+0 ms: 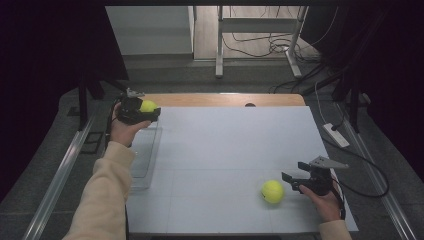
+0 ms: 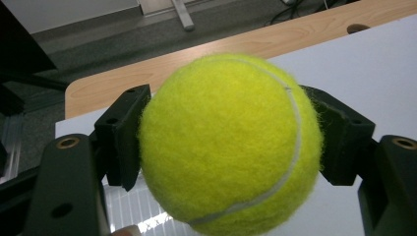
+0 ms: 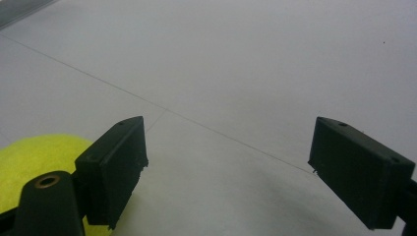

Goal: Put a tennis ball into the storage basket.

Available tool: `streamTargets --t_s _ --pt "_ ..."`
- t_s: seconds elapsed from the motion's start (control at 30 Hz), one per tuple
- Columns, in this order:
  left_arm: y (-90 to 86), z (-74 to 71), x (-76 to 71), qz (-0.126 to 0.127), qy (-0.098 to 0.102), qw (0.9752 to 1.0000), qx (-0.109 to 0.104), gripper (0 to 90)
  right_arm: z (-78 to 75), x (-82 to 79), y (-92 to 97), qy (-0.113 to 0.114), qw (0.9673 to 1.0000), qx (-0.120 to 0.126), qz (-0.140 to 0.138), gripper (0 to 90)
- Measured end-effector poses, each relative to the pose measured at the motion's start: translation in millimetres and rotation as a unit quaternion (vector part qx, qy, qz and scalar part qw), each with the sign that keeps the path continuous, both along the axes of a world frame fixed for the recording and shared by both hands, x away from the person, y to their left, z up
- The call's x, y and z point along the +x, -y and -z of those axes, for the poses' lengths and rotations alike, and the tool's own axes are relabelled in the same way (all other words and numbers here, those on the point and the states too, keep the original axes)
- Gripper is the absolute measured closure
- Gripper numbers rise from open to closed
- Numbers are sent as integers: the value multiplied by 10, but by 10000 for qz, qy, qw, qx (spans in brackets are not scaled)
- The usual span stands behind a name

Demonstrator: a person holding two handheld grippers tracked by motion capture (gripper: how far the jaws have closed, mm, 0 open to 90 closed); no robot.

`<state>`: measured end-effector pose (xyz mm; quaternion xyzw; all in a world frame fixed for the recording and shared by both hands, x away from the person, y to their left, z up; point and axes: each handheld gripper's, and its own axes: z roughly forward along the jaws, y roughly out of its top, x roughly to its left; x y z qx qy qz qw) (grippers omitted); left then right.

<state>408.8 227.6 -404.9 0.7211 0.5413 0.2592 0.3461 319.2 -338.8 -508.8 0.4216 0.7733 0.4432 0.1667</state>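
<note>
A: Where is the held tennis ball [image 1: 148,105]?

B: At about ten o'clock of the white surface [image 1: 225,150], clamped between the jaws of the left gripper [image 1: 145,114]. In the left gripper view both pads press its fuzzy sides, and it hangs above the surface's far edge.

A: And the clear tray [image 1: 144,160]?

B: Just below that hand, along the surface's nine o'clock edge.

A: The other side?

B: The right gripper [image 1: 290,179] sits at about four o'clock with its jaws spread wide and nothing between them. A second tennis ball [image 1: 272,191] rests on the surface just beside it, outside one jaw.
</note>
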Motion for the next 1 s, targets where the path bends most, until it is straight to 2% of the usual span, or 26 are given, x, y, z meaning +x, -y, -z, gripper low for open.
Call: streamTargets --t_s 0.07,0.2,0.5,0.7,1.0 --pt "-22 7 -1 -65 18 10000 67 267 -1 -1 2 1 10000 -5 2 146" --pt "-49 8 2 -109 33 9999 51 267 1 1 4 -6 10000 4 14 146" --pt "-140 73 26 -216 -68 9997 108 266 5 3 2 -22 10000 -22 8 146" --pt "-221 103 49 -368 -90 9992 123 266 9 6 1 -35 10000 -38 19 146" --pt "-356 163 95 -548 -231 9981 175 266 8 4 -1 -29 10000 -38 27 146"
